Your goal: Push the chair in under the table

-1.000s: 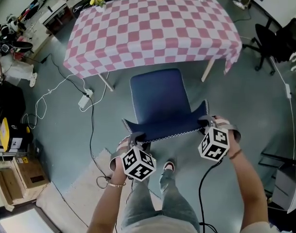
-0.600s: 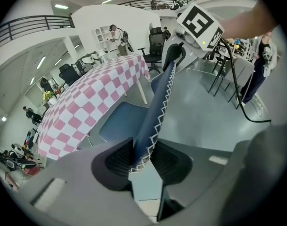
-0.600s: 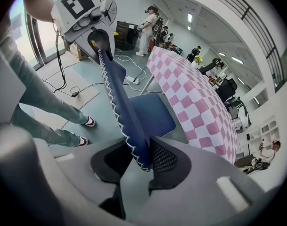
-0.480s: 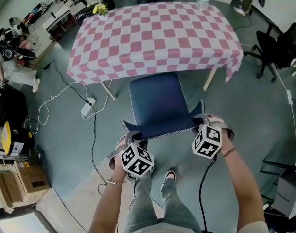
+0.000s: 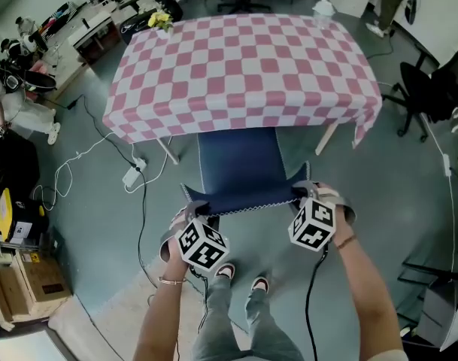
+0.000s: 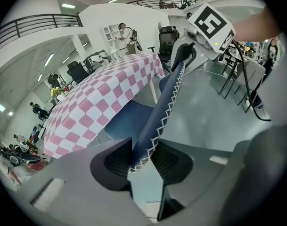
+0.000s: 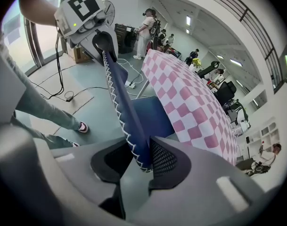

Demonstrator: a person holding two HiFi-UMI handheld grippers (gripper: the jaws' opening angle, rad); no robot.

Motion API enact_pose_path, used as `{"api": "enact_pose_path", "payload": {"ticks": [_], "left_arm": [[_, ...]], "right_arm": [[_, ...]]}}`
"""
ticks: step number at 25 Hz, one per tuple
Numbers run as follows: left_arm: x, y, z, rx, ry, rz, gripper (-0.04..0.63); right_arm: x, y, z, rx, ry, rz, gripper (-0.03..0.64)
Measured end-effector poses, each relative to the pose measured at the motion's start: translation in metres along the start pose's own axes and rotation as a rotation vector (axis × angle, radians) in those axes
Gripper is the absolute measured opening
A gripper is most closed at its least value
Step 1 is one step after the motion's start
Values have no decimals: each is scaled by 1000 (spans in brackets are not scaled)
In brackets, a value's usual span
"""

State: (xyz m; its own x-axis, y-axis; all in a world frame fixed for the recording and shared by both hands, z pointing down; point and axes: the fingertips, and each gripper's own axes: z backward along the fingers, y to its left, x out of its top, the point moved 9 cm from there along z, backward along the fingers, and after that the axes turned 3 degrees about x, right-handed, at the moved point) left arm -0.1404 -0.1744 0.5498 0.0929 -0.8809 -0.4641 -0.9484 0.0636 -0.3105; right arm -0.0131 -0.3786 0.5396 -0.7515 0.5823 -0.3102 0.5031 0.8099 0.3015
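No readable text, brand, number or sign found. Marker cube on left gripper and its twin on right gripper showed only black-and-white square patterns. Label on yellow box was too small to read.

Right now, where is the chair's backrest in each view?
Head view: backrest lies lower centre, a dark blue band.
Left gripper view: backrest runs from bottom centre to upper right.
Right gripper view: backrest runs from bottom centre to upper left.
Shared landmark: pink checked tablecloth.
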Motion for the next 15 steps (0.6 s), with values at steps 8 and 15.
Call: {"api": "enact_pose_path", "payload": {"ticks": [8,15], "left_arm": [[4,34,-15,22,-6,-6,120],[7,64,-29,39,-10,-8,123]], "right_arm": [[22,-19,-12,-12,-10,-31,106],[42,-35,-25,-26,-6,-40,106]]}}
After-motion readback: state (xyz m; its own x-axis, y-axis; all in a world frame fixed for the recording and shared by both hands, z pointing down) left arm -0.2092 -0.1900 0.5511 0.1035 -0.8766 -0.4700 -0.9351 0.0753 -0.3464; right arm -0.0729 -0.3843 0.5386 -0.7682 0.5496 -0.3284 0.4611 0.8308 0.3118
